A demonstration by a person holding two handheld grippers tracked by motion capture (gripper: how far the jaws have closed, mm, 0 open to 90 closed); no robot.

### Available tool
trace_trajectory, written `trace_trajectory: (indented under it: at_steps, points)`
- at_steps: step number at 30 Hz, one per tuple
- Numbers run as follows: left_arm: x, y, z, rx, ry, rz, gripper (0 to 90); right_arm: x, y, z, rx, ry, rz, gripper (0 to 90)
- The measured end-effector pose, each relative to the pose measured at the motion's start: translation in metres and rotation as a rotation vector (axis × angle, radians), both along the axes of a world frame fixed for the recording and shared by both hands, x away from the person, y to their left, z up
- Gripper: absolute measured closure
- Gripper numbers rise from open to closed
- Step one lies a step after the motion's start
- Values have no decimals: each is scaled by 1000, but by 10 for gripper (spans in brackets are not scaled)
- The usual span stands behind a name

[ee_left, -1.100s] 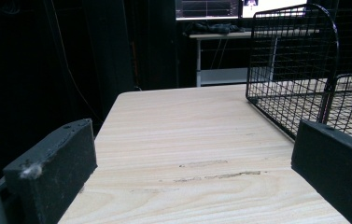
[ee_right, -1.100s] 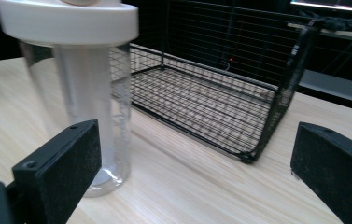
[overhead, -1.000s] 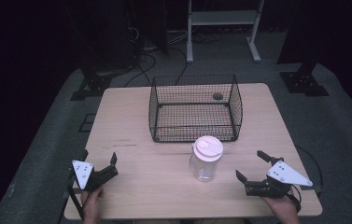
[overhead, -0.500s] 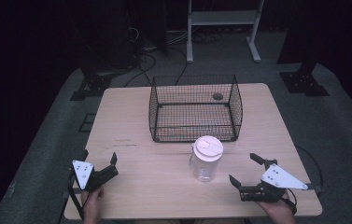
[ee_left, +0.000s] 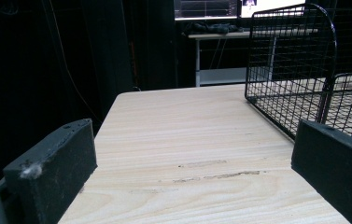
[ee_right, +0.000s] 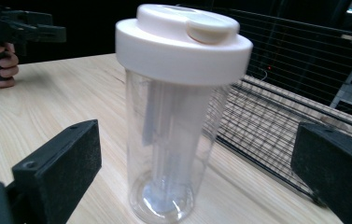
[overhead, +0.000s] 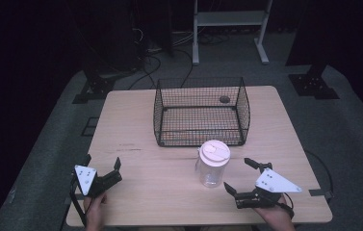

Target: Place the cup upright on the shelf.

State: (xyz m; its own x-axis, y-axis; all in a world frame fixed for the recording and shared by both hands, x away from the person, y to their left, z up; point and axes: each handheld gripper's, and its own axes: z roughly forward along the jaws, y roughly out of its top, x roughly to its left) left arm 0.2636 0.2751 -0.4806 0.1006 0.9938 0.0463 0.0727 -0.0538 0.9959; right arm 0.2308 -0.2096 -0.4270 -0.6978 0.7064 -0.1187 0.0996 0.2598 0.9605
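Near the front middle of the table [overhead: 136,120] stands the clear jar [overhead: 212,168], upright, capped with a white lid [overhead: 214,151] that has a flip tab on top. Through its wall, in the right gripper view, I can see a pale upright insert [ee_right: 164,140] running down to the base; whether anything else is inside I cannot tell. My right gripper [overhead: 244,175] sits just beside the jar with its jaws spread wide, one on either side of it, touching nothing. My left gripper [overhead: 103,166] rests at the front left corner, well apart from the jar, jaws also wide and holding nothing. Behind the jar is the black wire basket [overhead: 200,113], with a small dark round object [overhead: 224,99] near its far right corner.
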Motion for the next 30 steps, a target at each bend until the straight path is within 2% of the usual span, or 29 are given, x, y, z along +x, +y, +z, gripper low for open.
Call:
trace_trajectory:
  at_steps: [11, 21, 30]
  points:
    - [0, 0, 0, 0, 0, 1, 0, 11, 9, 8, 0, -8, 12, 11]
    - [0, 0, 0, 0, 0, -1, 0, 18, 20, 10, 4, -8, 35, 10]
    - [0, 0, 0, 1, -1, -2, 0, 26, 27, 10, -2, -5, 31, 10]
